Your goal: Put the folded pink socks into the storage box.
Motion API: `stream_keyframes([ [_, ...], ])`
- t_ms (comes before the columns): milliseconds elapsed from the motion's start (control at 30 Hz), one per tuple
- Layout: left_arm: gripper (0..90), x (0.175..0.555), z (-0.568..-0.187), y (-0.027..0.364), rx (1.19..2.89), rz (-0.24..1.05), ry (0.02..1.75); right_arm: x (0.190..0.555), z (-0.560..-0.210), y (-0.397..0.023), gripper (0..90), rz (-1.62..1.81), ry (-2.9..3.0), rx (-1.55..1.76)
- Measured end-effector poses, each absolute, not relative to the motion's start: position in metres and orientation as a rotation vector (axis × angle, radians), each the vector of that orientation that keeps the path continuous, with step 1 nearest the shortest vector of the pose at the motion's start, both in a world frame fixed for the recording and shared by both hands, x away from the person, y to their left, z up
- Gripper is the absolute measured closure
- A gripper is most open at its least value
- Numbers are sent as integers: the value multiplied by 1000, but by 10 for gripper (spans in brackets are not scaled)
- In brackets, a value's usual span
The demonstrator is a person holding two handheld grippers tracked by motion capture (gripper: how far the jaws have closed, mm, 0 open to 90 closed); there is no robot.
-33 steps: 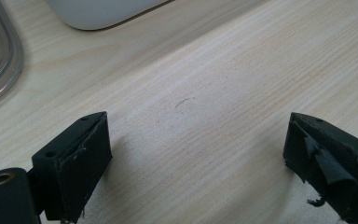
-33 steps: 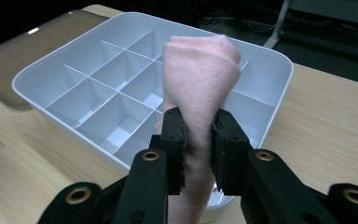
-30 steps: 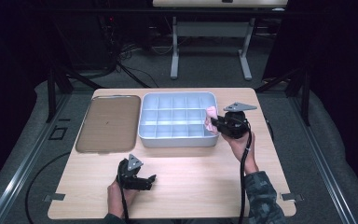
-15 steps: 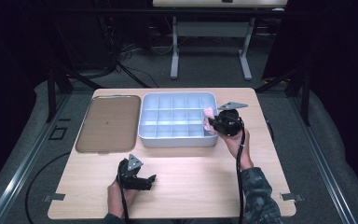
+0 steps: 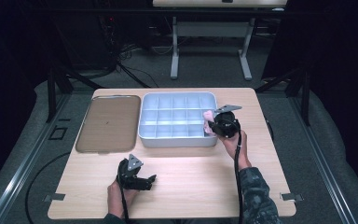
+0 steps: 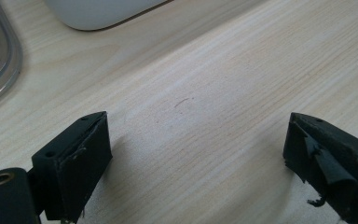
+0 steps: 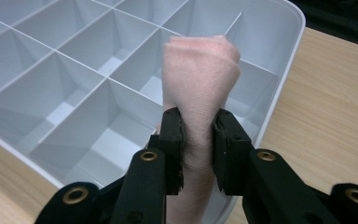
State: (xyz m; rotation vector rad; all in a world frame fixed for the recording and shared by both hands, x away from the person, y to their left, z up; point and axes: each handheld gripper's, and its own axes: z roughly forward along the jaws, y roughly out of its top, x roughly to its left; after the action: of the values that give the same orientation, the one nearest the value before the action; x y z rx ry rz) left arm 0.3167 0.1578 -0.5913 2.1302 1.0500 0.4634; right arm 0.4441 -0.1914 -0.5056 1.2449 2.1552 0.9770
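A rolled pink cloth (image 7: 200, 79) stands upright between the jaws of my right gripper (image 7: 198, 116), which is shut on it. Gripper and pink cloth (image 5: 209, 119) hang over the right-hand compartments of the white divided box (image 5: 177, 141), close above its cells. The cells of the divided box (image 7: 279, 28) that I can see hold nothing. My left gripper (image 5: 149, 179) rests low over the wooden table (image 5: 191, 182) near its front left. In the left gripper view my left gripper (image 6: 196, 149) is open, with bare wood between its jaws.
A flat brown tray (image 5: 108, 123) lies left of the box, its rounded edge (image 6: 0, 60) close to the left gripper. The box's front corner (image 6: 98, 11) is just beyond the left jaws. A metal table frame (image 5: 209, 46) stands on the floor behind.
My right gripper has moved a little left and down over the box's right side, still holding the pink cloth. The left gripper has stayed where it was.
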Motion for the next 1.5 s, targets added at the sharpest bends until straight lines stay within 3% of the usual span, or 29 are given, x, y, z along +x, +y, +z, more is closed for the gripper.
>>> stream_keyframes([
  [967,72,316,-592,157,2124,461,1054,430,-498,-194,575,982,2191,1264],
  [1067,72,317,-592,157,2126,460,1052,427,-494,-196,591,996,2180,1249],
  [1267,72,317,-591,158,2133,460,1040,426,-492,-195,704,1031,2183,1222],
  [1500,72,317,-591,157,2135,457,1036,427,-495,-196,692,1032,2191,1245],
])
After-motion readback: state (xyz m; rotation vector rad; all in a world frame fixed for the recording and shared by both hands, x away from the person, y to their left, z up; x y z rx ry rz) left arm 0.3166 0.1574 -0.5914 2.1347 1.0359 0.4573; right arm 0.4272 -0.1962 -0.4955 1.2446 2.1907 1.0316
